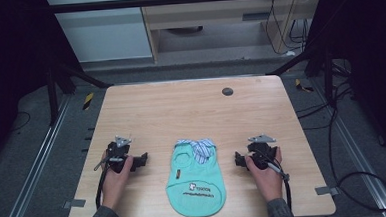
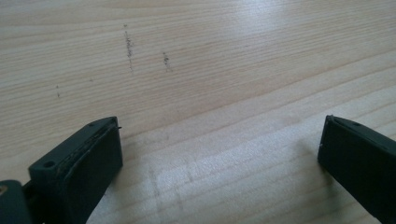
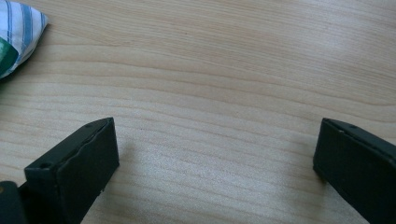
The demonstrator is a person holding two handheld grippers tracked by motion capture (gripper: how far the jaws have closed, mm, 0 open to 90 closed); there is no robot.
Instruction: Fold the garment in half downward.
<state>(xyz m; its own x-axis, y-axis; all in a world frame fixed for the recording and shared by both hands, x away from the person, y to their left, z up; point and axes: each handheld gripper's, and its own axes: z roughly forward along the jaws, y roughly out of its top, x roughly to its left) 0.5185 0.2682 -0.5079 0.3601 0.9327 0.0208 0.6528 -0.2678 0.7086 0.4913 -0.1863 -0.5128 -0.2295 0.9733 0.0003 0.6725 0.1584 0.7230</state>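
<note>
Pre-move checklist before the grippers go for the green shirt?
1. Left gripper open, nothing between its jaws: ok.
2. Right gripper open, nothing between its jaws: ok.
3. Small green shirt lies flat on the table between the grippers, striped collar at its far end: ok.
4. Neither gripper touches the shirt; bare wood on both sides: ok.
5. Dark round spot near the far edge lies well away from the shirt: ok.
6. Whether the shirt's underside is smooth: cannot tell.

Unreadable white print on mint shirt [image 1: 195,181]
</note>
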